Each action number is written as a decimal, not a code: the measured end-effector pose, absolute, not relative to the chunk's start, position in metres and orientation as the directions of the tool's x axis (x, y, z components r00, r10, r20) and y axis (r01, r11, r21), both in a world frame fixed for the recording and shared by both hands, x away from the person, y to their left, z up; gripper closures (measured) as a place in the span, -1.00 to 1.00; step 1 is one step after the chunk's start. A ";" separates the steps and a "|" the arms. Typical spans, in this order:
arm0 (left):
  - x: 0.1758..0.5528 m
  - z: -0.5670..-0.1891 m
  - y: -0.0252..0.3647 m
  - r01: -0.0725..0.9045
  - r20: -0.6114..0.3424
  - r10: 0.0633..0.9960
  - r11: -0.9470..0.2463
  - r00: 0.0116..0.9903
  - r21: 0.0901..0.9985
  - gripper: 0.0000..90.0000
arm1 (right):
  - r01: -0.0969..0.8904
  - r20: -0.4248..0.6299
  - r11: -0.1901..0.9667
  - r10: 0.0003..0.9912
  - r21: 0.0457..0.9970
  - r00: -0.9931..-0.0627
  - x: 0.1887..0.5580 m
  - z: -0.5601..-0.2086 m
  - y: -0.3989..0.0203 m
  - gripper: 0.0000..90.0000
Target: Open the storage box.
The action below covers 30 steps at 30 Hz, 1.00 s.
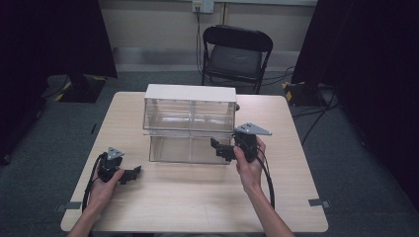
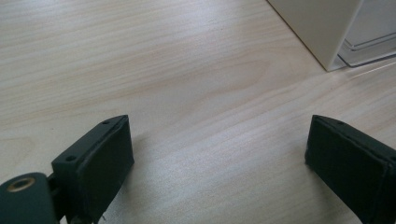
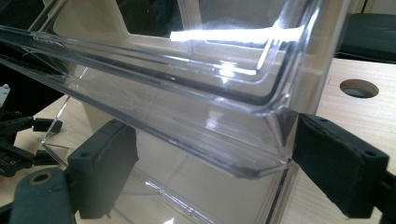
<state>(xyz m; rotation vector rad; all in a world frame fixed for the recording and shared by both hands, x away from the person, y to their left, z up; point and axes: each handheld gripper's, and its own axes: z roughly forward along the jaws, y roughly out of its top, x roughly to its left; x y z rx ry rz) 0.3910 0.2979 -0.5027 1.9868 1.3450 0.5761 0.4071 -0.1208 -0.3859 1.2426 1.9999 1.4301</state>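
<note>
Right gripper (image 1: 223, 148), jaws apart, at clear drawer (image 3: 196, 116) edge; left gripper (image 1: 129, 174) open (table (image 1: 197, 197) bare around).

Person's forearms (image 1: 262, 207) cut off by bottom edge in high view. Clear drawer (image 3: 196, 116) cropped at top and left in right gripper view. Drawer contents indiscernible. Cabinet corner (image 2: 327, 32) cropped in left gripper view.

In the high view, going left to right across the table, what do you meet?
Left tongs resting on the table → clear drawer cabinet → right tongs, open at the cabinet's lower right drawer.
</note>
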 end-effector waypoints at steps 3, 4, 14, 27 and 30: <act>0.391 -0.503 0.298 0.636 -0.005 0.928 -0.252 0.374 0.729 -0.84 | 0.433 0.179 0.085 0.826 0.898 -0.534 0.406 -0.386 -0.121 -0.70; 0.391 -0.503 0.298 0.636 -0.005 0.928 -0.252 0.374 0.729 -0.84 | 0.432 0.181 0.082 0.826 0.898 -0.534 0.406 -0.386 -0.121 -0.70; 0.391 -0.503 0.298 0.636 -0.005 0.928 -0.252 0.374 0.729 -0.84 | 0.423 0.183 0.073 0.826 0.903 -0.534 0.403 -0.384 -0.121 -0.70; 0.391 -0.503 0.298 0.636 -0.005 0.928 -0.252 0.374 0.729 -0.84 | 0.418 0.187 0.065 0.825 0.906 -0.533 0.402 -0.385 -0.123 -0.70; 0.391 -0.503 0.298 0.636 -0.005 0.928 -0.252 0.374 0.729 -0.84 | 0.414 0.188 0.062 0.822 0.908 -0.537 0.402 -0.385 -0.123 -0.70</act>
